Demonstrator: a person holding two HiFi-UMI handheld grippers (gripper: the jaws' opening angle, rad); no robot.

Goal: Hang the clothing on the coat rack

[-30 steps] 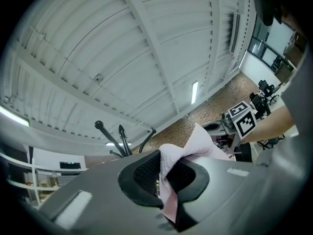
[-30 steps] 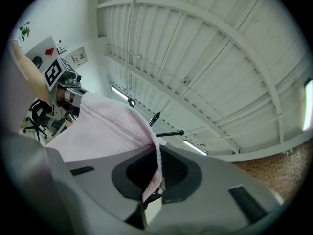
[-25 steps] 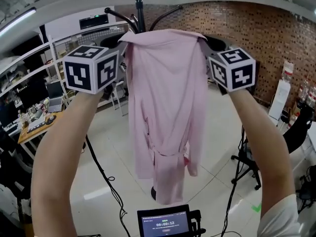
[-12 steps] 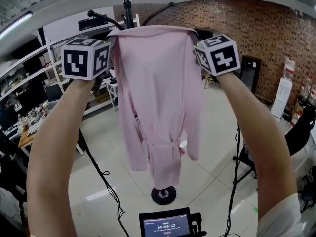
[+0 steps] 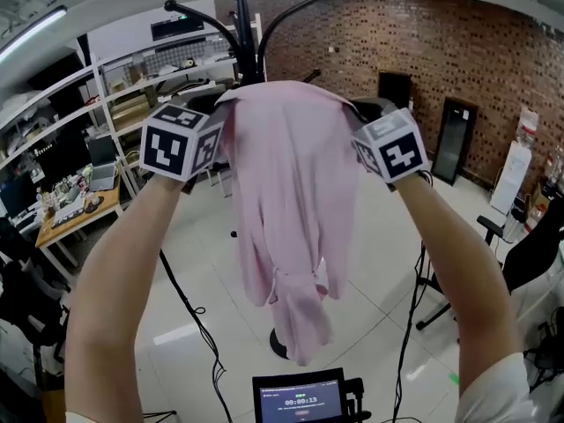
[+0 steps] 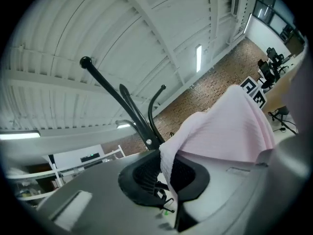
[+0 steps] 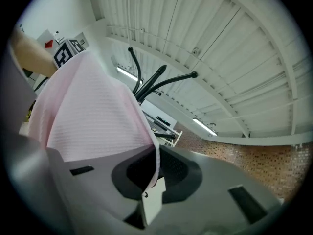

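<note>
Garment: a pale pink, waffle-textured robe (image 5: 295, 192) hangs at the centre of the head view, its top edge stretched between the two grippers and its hem bunched low at centre.
Left gripper (image 6: 168, 177): clenched on the robe's left shoulder edge; pink cloth runs down between the dark pads.
Right gripper (image 7: 151, 173): clamped on the right shoulder edge, with a white label caught beside the fabric.
Coat rack: a black pole with curved hook arms (image 5: 240, 7) rises at upper centre, directly behind the robe's top edge.
Change from half a second ago: the robe's top edge and both marker cubes sit lower in the frame, more of the hook arms shows above the cloth, and the hem now covers most of the rack's round base.
Surroundings: red brick wall (image 5: 458, 51) at upper right, white shelving (image 5: 115, 95) at upper left, small dark screen (image 5: 300, 399) at bottom centre.
</note>
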